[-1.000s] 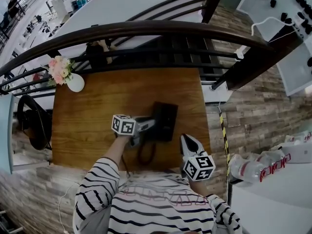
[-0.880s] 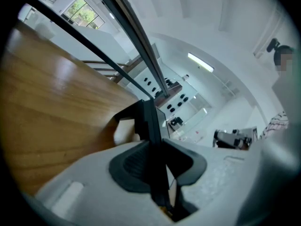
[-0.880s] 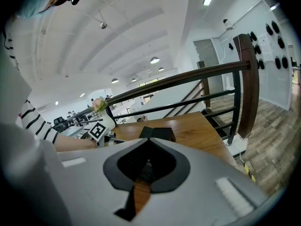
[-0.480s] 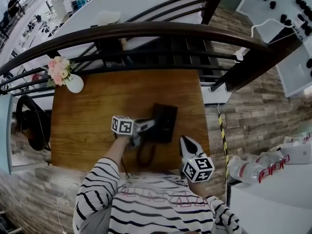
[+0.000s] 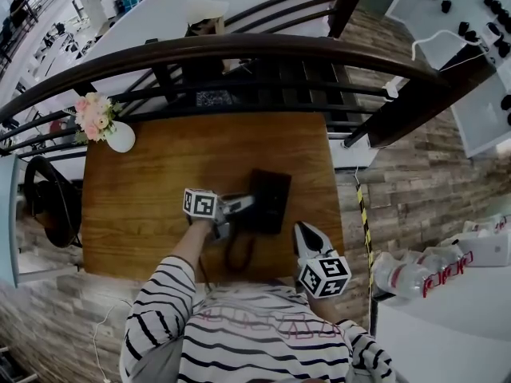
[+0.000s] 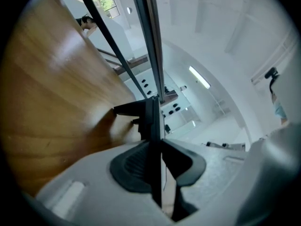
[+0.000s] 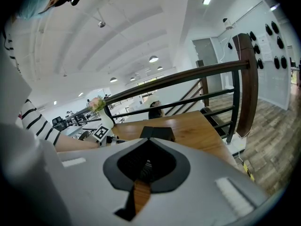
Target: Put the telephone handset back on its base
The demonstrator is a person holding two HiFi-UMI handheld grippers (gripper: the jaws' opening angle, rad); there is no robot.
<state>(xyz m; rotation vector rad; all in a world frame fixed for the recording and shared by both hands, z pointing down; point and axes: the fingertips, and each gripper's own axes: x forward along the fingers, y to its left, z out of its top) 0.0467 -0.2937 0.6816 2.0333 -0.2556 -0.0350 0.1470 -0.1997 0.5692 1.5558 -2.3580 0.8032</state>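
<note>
A black telephone base (image 5: 275,198) sits on the wooden table (image 5: 152,182), its curly cord (image 5: 238,252) looping toward the near edge. My left gripper (image 5: 243,204) reaches in from the left to the handset (image 5: 255,203) at the base's left side. In the left gripper view the handset's thin black edge (image 6: 151,119) runs between the pads of that gripper (image 6: 157,142); the jaws are opening slightly while still closed on it. My right gripper (image 5: 303,230) hovers at the table's near right corner, shut and holding nothing. The right gripper view shows this gripper (image 7: 149,141) pointing at the base (image 7: 157,133).
A white vase of pink flowers (image 5: 108,126) stands at the table's far left corner. A dark curved railing (image 5: 239,50) runs just behind the table, with a person (image 5: 206,22) beyond it. A black chair (image 5: 48,202) is left; a white surface with bottles (image 5: 415,278) is right.
Both grippers stay almost where they were. The person beyond the railing has walked to the right.
</note>
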